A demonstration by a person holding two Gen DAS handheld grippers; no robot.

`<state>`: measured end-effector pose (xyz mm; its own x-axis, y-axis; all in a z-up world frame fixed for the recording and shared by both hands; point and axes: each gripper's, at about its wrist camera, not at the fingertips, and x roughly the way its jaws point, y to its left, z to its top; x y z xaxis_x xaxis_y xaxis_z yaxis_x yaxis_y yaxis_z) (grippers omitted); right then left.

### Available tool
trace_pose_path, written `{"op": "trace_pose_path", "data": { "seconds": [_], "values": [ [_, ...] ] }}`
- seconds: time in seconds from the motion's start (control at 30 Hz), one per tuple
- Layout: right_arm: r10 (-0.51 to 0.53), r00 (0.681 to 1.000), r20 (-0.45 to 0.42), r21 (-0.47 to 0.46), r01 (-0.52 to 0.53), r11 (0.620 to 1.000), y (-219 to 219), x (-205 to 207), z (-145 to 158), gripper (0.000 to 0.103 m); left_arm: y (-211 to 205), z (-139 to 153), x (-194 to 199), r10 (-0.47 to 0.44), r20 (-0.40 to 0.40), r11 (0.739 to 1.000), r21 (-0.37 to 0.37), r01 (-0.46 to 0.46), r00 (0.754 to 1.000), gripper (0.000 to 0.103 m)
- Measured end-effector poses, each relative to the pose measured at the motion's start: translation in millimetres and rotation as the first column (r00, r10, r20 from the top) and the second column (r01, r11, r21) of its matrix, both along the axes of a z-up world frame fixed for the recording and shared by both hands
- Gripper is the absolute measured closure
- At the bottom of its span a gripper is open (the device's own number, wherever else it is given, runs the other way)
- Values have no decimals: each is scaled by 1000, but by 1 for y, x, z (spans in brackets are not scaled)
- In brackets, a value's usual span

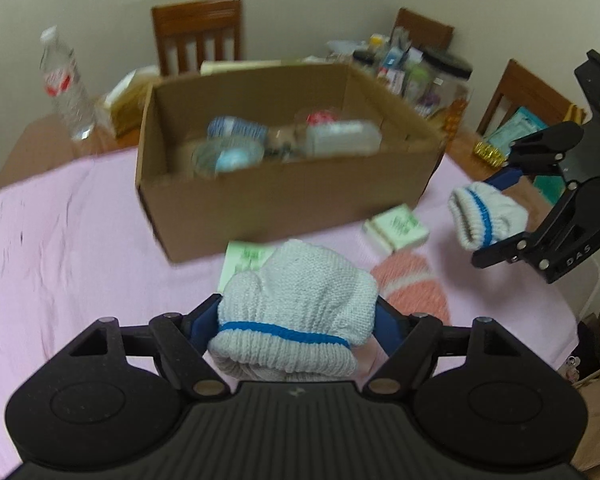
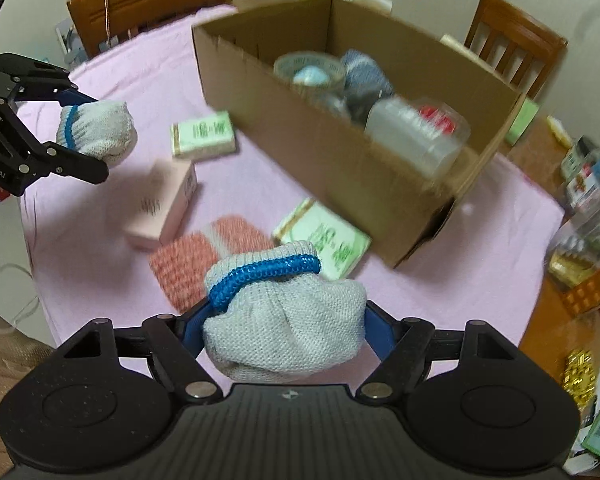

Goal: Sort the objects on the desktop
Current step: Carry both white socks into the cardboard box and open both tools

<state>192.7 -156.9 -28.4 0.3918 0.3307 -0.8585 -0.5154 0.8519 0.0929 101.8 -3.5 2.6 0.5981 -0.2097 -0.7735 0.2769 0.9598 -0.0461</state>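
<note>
Nearest in the left wrist view, the left gripper (image 1: 298, 316) has its jaws pinching a bunched grey knit glove (image 1: 296, 300) with a blue band, held clear above the pink cloth (image 1: 60, 240) on the desk. The right wrist view shows the same of the right gripper (image 2: 284, 316): its jaws are pressed on a second grey glove (image 2: 284, 320), blue cuff band turned up and left. Each camera also catches the other gripper from the side, tilted down, glove hanging off its tips.

Under the gloves lies a pink knit piece (image 2: 204, 256). Only the right view shows the pink box (image 2: 160, 208) beside it; both show green-and-white packets (image 2: 324, 240) near the cardboard box (image 1: 284, 184).

That cardboard box stands open on the cloth, holding a tape roll (image 2: 308, 68), a clear container (image 2: 416, 136) and blurred items. Beyond it, only the left view shows a water bottle (image 1: 66, 84) standing upright; wooden chairs (image 1: 198, 32) line the wall.
</note>
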Motion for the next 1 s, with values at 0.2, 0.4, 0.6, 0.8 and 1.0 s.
{"op": "trace_pose_path", "data": {
  "seconds": [0.2, 0.4, 0.6, 0.8, 1.0],
  "values": [
    [-5, 998, 70, 12, 4, 1000, 2, 8, 28, 22, -4, 22, 19, -60, 30, 998, -20, 61, 998, 26],
    [-29, 992, 124, 30, 26, 999, 7, 25, 50, 23, 1, 37, 45, -92, 47, 995, -32, 93, 995, 26],
    [-50, 985, 165, 46, 43, 998, 12, 50, 66, 23, 9, 46, 75, -116, 83, 993, -5, 117, 990, 26],
    [-71, 982, 178, 54, 62, 997, 18, 78, 73, 23, 17, 47, 110, -135, 93, 991, 27, 133, 987, 26],
    [-96, 982, 164, 69, 85, 994, 20, 108, 74, 23, 28, 43, 148, -138, 80, 990, 51, 134, 987, 26]
  ]
}}
